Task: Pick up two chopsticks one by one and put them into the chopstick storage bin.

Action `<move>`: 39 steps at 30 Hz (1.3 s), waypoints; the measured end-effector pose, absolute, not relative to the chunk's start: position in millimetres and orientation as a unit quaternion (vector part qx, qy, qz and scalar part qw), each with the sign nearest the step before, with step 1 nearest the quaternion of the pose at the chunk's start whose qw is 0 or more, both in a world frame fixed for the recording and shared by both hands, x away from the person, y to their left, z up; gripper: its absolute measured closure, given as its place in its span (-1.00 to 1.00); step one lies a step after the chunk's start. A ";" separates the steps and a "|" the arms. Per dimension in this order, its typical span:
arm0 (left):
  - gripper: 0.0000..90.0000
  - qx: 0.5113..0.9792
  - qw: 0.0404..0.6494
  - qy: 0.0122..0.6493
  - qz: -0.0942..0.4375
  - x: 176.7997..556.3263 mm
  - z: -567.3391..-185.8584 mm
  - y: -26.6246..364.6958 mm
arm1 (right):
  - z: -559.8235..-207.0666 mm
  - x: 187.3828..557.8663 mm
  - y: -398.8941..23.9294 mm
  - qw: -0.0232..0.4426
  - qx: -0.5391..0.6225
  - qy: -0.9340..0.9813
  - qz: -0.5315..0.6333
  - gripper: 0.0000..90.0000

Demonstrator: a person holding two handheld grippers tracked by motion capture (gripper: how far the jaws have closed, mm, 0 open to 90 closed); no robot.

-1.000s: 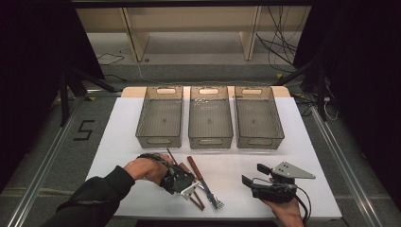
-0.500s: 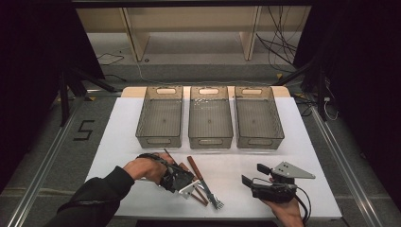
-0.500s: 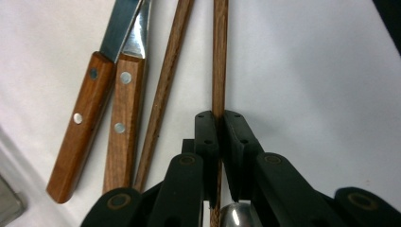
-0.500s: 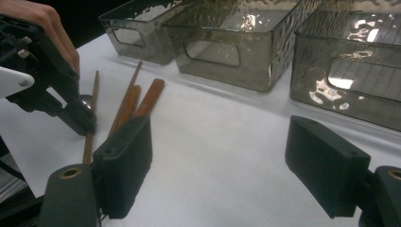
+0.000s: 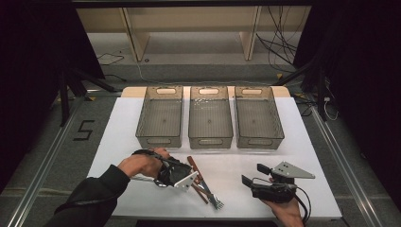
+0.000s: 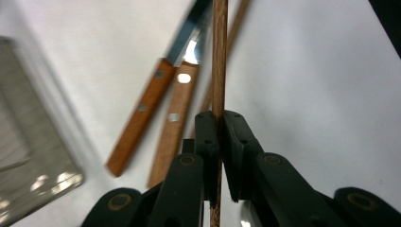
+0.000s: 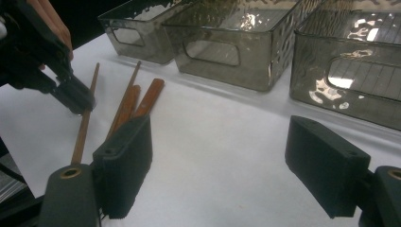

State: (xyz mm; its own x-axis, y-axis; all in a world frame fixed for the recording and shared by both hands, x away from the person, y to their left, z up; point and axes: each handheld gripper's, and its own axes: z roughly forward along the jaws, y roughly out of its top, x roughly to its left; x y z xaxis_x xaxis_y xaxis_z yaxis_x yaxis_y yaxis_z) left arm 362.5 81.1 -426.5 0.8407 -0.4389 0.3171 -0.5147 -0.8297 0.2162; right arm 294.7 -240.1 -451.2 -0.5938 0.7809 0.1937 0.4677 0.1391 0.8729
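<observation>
My left gripper (image 6: 220, 127) is shut on a thin wooden chopstick (image 6: 218, 56), which runs straight up between its jaws. In the right gripper view the same left gripper (image 7: 75, 97) holds that chopstick (image 7: 84, 127) slanted just above the white table. Below it lie a wooden-handled knife (image 6: 142, 123), another wooden-handled utensil (image 6: 172, 127) and a second chopstick (image 7: 125, 97). From the high view, the left gripper (image 5: 187, 177) sits over this cutlery pile (image 5: 205, 189). My right gripper (image 5: 254, 174) rests near the front right, open with nothing between its pads (image 7: 125, 165).
Three empty grey see-through bins stand side by side across the middle of the table: left (image 5: 158, 141), middle (image 5: 210, 142), right (image 5: 260, 142). The white table top (image 5: 236, 161) has bare room between the bins and the grippers. The floor around is dark.
My left gripper has risen slightly with the chopstick in it. The right gripper has kept still.
</observation>
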 end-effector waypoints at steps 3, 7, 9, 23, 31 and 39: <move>0.87 0.949 0.179 -0.217 0.143 367.3 -414.0 86.3 | -451.1 294.7 -240.2 0.156 0.423 0.738 0.502 -0.45; 0.87 0.953 0.216 -0.146 0.157 376.3 -395.5 92.6 | -451.2 294.9 -240.2 0.156 0.423 0.738 0.501 -0.45; 0.87 0.953 0.227 -0.111 0.167 380.4 -387.6 95.0 | -451.4 295.0 -240.1 0.156 0.423 0.738 0.501 -0.45; 0.87 0.910 0.322 0.189 0.182 430.0 -332.3 127.0 | -451.2 294.8 -240.4 0.157 0.423 0.738 0.502 -0.45; 0.87 0.879 0.335 0.279 0.195 462.6 -319.4 143.9 | -451.3 294.9 -240.3 0.156 0.424 0.738 0.501 -0.45; 0.87 0.853 0.348 0.325 0.213 493.5 -311.5 150.5 | -451.4 295.0 -240.6 0.156 0.423 0.739 0.502 -0.45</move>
